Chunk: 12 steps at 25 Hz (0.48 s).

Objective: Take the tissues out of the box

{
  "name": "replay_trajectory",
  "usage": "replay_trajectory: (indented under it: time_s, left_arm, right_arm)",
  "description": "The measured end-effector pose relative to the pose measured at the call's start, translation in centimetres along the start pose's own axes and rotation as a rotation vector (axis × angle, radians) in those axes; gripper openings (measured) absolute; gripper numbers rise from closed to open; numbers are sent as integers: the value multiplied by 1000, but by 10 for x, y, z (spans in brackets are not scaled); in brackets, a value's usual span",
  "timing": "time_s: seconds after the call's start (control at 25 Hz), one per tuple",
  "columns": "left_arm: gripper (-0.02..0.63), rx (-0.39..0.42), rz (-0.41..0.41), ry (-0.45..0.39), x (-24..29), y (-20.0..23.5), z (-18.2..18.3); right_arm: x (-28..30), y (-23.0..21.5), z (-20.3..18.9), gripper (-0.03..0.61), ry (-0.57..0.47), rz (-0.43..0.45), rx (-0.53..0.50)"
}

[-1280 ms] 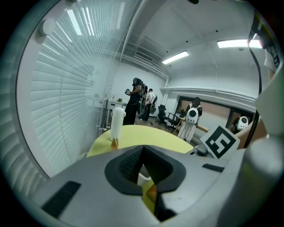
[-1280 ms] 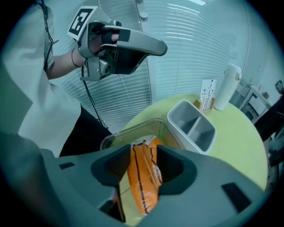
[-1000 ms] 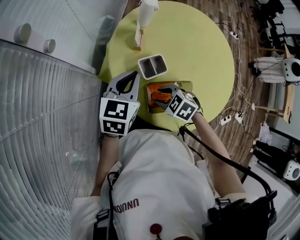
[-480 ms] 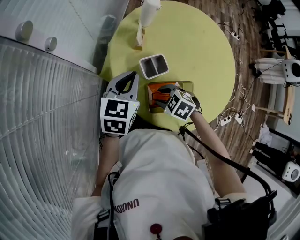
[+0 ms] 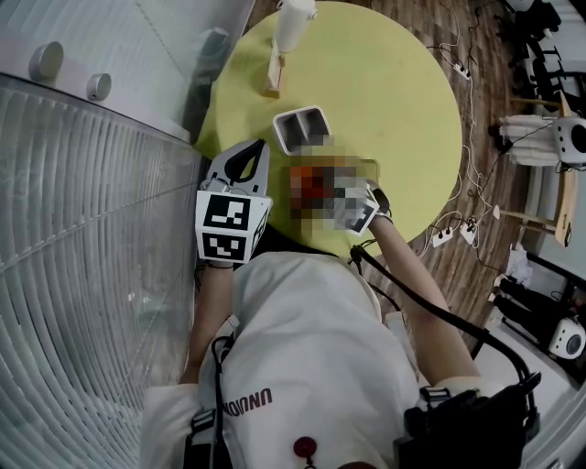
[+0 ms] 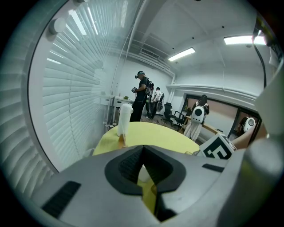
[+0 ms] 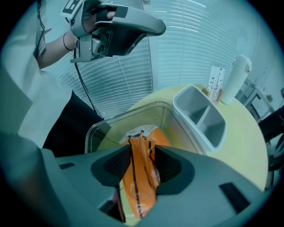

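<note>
An orange tissue packet (image 7: 141,177) hangs between the jaws of my right gripper (image 7: 142,153), which is shut on it. The packet is just above a clear plastic box (image 7: 95,128) at the near edge of the round yellow table (image 5: 394,92). More orange and white shows inside the box. In the head view a mosaic patch hides the box and most of the right gripper. My left gripper (image 5: 249,158) is held at the table's left edge, off to the side of the box. Its jaws are shut with nothing in them (image 6: 143,164).
A grey two-compartment container (image 5: 300,128) stands just beyond the clear box. Farther back are a small card stand (image 5: 270,78) and a white bottle (image 5: 291,23). Window blinds run along the left. Cables and power strips lie on the floor at the right.
The right gripper has shifted only slightly over the box, with the orange packet still in it. The left gripper has stayed where it was.
</note>
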<state>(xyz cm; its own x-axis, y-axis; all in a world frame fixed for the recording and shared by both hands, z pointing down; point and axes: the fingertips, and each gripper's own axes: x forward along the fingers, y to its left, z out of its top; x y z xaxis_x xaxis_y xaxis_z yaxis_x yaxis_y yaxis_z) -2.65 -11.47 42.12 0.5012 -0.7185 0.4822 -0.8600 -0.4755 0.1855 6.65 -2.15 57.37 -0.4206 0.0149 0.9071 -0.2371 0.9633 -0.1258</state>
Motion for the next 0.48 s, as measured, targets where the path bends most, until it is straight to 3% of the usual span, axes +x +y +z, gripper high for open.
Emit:
replay_trajectory:
  time_s: [0.48]
  left_arm:
    - [12, -3, 4, -2, -1, 0, 0]
  right_arm:
    - [8, -1, -4, 159, 23, -25, -19]
